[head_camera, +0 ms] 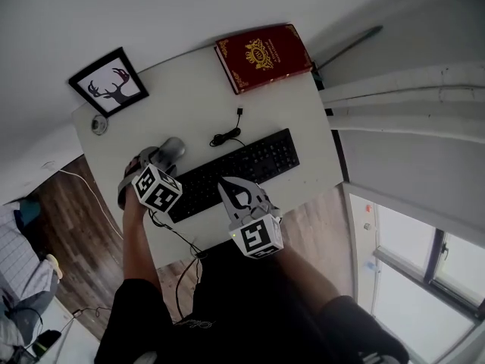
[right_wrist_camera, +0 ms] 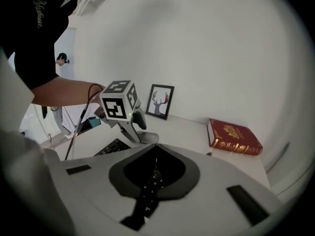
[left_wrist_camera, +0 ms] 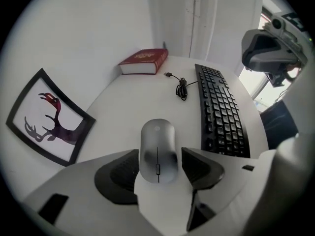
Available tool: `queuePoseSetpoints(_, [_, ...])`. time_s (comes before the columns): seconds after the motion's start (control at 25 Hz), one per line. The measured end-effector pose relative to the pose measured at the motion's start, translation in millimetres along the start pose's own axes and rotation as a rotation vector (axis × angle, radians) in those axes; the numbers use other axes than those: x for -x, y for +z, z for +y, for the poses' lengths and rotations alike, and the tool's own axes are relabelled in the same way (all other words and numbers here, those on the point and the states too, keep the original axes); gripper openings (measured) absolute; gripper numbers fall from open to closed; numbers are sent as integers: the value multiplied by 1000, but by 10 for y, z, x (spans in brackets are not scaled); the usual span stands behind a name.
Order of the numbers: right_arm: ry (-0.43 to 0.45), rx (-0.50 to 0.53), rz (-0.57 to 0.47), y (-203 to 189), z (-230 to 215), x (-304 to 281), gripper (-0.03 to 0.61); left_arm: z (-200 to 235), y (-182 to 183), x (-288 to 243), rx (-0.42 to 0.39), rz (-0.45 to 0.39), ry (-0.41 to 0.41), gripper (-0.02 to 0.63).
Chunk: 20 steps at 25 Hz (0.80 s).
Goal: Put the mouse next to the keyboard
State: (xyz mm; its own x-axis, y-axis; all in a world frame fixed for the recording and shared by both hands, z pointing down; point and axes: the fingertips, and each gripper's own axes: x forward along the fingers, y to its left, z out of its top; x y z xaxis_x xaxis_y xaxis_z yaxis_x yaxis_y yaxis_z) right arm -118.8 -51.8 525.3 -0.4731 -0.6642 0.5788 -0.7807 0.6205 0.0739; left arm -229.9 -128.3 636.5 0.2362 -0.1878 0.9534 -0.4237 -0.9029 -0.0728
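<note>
A silver mouse point(left_wrist_camera: 157, 149) lies on the white desk point(head_camera: 197, 89), to the left of the black keyboard point(left_wrist_camera: 221, 114) and a short gap away from it. My left gripper point(left_wrist_camera: 158, 170) points steeply down over it and stands open: the mouse lies between the two dark pads point(left_wrist_camera: 199, 166), with a slit showing at the right pad. In the head view the mouse point(head_camera: 173, 149) sits off the keyboard's point(head_camera: 235, 174) left end, under the left gripper point(head_camera: 150, 160). My right gripper point(head_camera: 241, 194) hovers shut over the keyboard's near edge, holding nothing. In its own view the closed jaws meet at the right gripper's tip point(right_wrist_camera: 156, 147).
A red book point(head_camera: 263, 56) lies at the desk's far right corner. A framed deer picture point(head_camera: 110, 82) leans at the far left, with a small round object point(head_camera: 99, 124) beside it. The keyboard's coiled cable point(head_camera: 227, 133) rests behind the keyboard. The desk's near edge runs just below the keyboard.
</note>
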Motion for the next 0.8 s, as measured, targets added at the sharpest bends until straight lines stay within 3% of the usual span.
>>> queuePoseSetpoints(0.32, [-14,-3,-11,6,-34,112,20,40,9,-181,-22,64,-36,333])
queuePoseSetpoints(0.52, [-32,-18,-18,17,-111,138,20,24,-17,-233,-21,66,-110,330])
queuePoseSetpoints(0.6, [-37,-23,-19,18,-123,133,20,-5,-18,-230,-19,56,-140,298])
queuePoseSetpoints(0.8, [-39,-29,-27,48,-130,99,20,-16,-14,-225,-9,62,-141,288])
